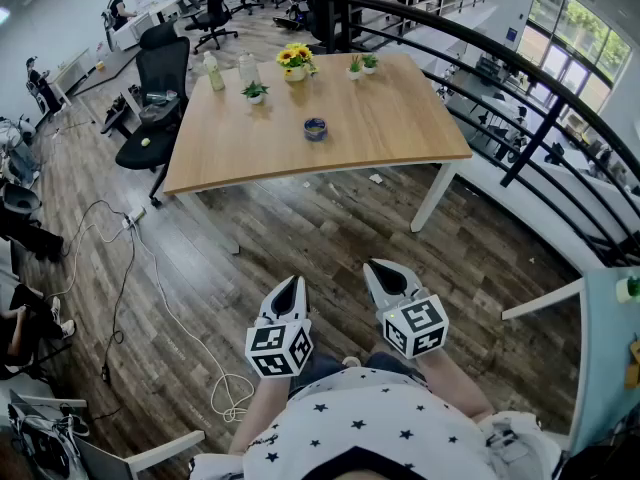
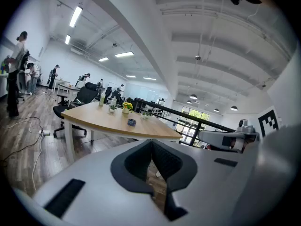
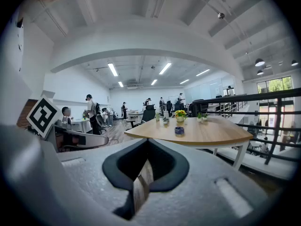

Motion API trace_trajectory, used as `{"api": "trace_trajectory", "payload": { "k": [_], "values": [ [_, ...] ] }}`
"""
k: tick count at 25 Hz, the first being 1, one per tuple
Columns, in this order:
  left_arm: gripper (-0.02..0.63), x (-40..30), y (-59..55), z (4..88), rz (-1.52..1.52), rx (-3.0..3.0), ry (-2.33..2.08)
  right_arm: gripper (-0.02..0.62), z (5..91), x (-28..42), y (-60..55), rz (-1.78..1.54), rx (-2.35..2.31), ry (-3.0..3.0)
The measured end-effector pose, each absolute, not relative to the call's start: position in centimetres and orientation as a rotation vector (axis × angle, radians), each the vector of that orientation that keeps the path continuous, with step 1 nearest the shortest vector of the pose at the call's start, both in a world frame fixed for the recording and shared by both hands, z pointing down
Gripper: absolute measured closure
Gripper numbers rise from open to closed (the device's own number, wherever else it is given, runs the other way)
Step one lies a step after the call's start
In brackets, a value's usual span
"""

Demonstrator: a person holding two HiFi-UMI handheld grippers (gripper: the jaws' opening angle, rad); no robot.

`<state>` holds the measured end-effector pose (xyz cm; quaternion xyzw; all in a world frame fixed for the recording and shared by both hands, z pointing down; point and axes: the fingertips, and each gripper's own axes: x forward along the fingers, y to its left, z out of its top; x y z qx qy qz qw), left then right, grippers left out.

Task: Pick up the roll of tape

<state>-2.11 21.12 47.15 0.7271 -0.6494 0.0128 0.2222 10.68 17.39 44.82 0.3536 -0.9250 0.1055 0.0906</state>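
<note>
Both pairs of jaws are clenched on nothing: our left gripper (image 1: 292, 280) and right gripper (image 1: 378, 265) hang well short of the table (image 1: 400, 118), where the roll of tape (image 1: 315, 128) lies flat near its middle. We should walk closer, open one gripper early, then straddle the roll's wall.

Ahead of me stands a light wooden table with white legs (image 1: 400, 133), and along its far edge I see a pot of yellow sunflowers (image 1: 294, 58), a small green plant in a white pot (image 1: 255, 92), a pair of small green plants (image 1: 370, 63), a pale bottle (image 1: 214, 72) and a clear jar (image 1: 247, 68). A black office chair (image 1: 160, 98) sits just beside the table's left end. A white cable (image 1: 232, 396) trails over the dark plank floor (image 1: 330, 228) to my left, and a curved black railing (image 1: 534, 138) runs past the table on my right.
</note>
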Motion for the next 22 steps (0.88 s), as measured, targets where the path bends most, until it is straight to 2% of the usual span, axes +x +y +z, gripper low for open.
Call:
{"api": "trace_trajectory", "payload": {
  "k": [22],
  "values": [
    [0.6, -0.1, 24.0, 46.2, 0.015, 2.024, -1.8, 0.58, 43.8, 12.3, 20.5, 0.282, 1.026, -2.787]
  ]
}}
